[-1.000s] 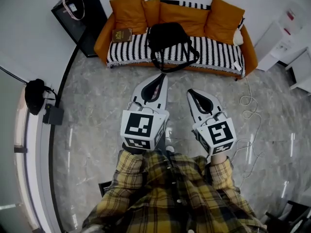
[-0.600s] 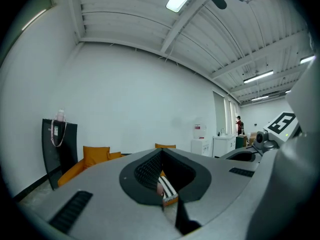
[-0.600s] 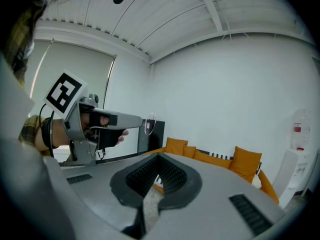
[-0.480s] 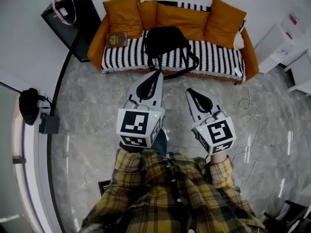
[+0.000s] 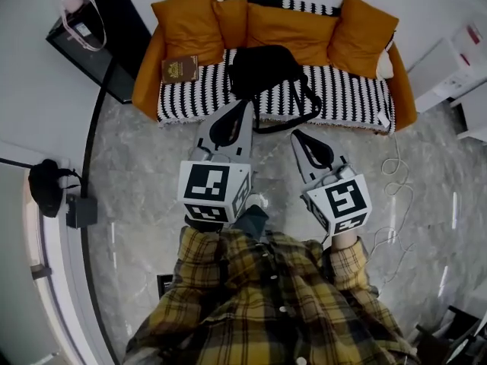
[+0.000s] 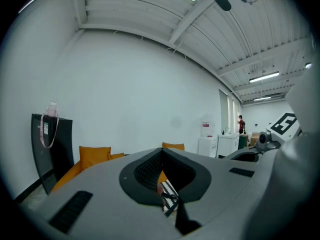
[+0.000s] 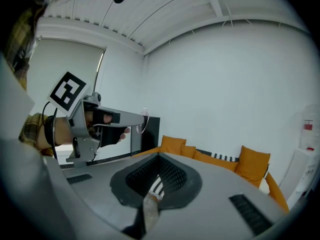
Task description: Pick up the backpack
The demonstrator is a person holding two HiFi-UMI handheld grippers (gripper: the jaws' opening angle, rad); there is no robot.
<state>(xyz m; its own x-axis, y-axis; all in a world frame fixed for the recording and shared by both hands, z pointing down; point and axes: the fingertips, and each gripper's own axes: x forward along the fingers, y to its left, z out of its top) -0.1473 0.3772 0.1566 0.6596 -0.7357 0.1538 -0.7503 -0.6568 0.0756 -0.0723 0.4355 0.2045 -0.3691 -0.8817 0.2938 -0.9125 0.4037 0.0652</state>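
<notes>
**A:** How are the two grippers set?

**B:** The left gripper [image 5: 246, 105] has its jaws pressed together with nothing between them. The right gripper [image 5: 296, 134] is closed and empty as well. Both are smooth grey shells with a dark ribbed hollow just behind the tips.

**A:** And the backpack?

**B:** The backpack [image 5: 262, 68] is black, soft and slumped. It lies on the seat of the sofa [image 5: 350, 101], ahead of both pairs of fingertips and touching neither. Its thin strap [image 5: 316, 105] loops down over the seat's front edge, just beyond the right tips.

**A:** What surrounds it?

**B:** The seat cover is a black-and-white striped knit, with plump orange cushions [image 5: 183, 17] behind the bag. A flat brown book [image 5: 180, 69] lies on the seat, left of the left tips. Glossy grey marble floor [image 5: 152, 158] lies under both grippers.
</notes>
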